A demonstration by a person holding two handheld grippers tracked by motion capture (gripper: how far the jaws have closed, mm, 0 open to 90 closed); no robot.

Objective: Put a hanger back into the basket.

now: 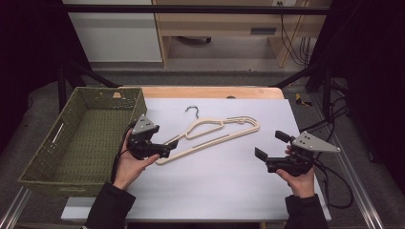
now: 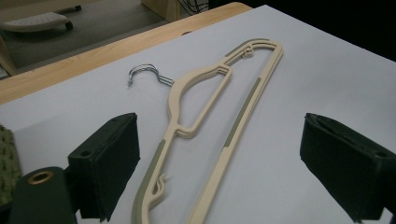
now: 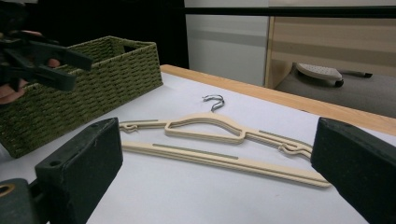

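A cream plastic hanger (image 1: 210, 133) with a metal hook (image 1: 192, 110) lies flat on the white sheet; it looks like more than one hanger stacked. My left gripper (image 1: 169, 148) is open at the hanger's near left end, and in the left gripper view that end (image 2: 187, 154) lies between the spread jaws of the left gripper (image 2: 222, 126). My right gripper (image 1: 271, 144) is open and empty, to the right of the hanger and apart from it. The right gripper view looks between the open right gripper (image 3: 219, 128) at the hanger (image 3: 210, 135) farther off.
A green woven basket (image 1: 110, 91), empty, stands at the table's left edge, close beside the left hand; its wall (image 3: 107, 74) shows in the right gripper view. The white sheet (image 1: 229, 181) covers a wooden table (image 1: 210, 91). Cables (image 1: 334, 186) trail off at the right.
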